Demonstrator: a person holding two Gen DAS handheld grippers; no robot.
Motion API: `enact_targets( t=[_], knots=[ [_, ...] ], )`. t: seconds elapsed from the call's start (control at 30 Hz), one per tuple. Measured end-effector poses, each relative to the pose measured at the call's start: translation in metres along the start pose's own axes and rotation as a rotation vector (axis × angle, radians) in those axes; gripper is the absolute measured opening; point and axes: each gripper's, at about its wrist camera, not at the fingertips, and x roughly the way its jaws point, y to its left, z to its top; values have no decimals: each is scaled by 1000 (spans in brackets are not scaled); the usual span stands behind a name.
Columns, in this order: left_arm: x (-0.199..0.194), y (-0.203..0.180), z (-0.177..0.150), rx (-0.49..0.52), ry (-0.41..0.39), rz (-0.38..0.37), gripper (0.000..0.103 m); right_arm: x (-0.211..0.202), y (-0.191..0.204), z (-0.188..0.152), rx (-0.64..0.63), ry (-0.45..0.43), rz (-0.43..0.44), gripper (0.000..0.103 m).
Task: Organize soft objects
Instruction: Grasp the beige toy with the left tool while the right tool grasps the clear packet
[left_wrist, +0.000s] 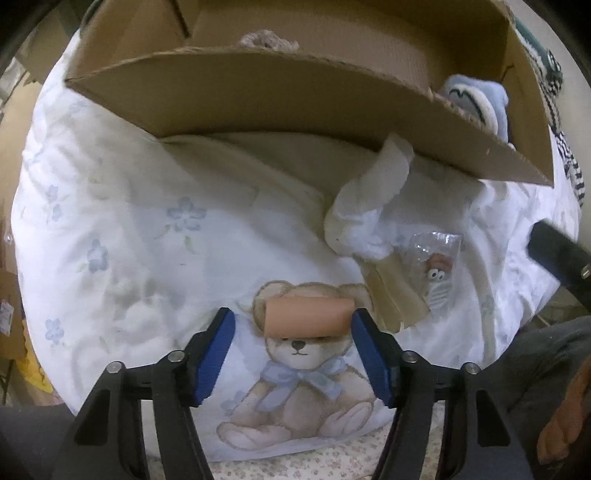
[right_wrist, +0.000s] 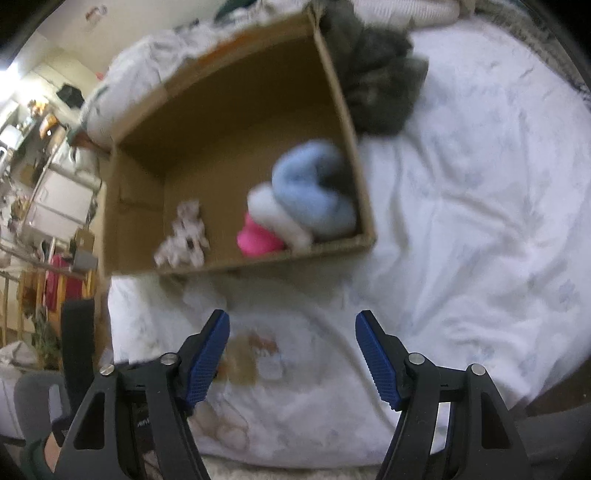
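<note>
1. Cardboard box (right_wrist: 236, 122): open-topped, plain brown corrugated walls, standing on a white quilt (right_wrist: 461, 221). In the right wrist view it holds a light-blue plush (right_wrist: 314, 192) with a white fluffy part, a bright pink item (right_wrist: 258, 240) tucked under it, and a small white patterned soft toy (right_wrist: 184, 236) lying apart on the box floor.
2. Left gripper (left_wrist: 293, 325): jaws partly open, blue ribbed pads on either side of a tan cylindrical roll (left_wrist: 308, 317); narrow gaps show at both ends, so no contact is seen.
3. Tan roll: smooth, matte, lying on the quilt's printed teddy bear (left_wrist: 299, 387), just before the box.
4. Right gripper (right_wrist: 293, 325): jaws wide apart, nothing between them, above the quilt near the box.
5. Beside the roll: crumpled white tissue (left_wrist: 369, 206) and a clear plastic packet (left_wrist: 437, 254).
6. Dark grey fuzzy fabric (right_wrist: 380, 81): heaped against the box's far outer corner.
</note>
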Motion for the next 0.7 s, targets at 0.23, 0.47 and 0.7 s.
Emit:
enact_targets(
  t=[0.23,0.47,0.7],
  knots=[
    [4,-11,1,39,14,7,21,44,5,-8,-13,195,49,48],
    [-15,-2,7,-5,-35,-24,8,73,15,-10,-51,259,19,48],
    [-37,17,13,-94,-106,-24,8,69,24,-14,-116,246,17,26]
  ],
)
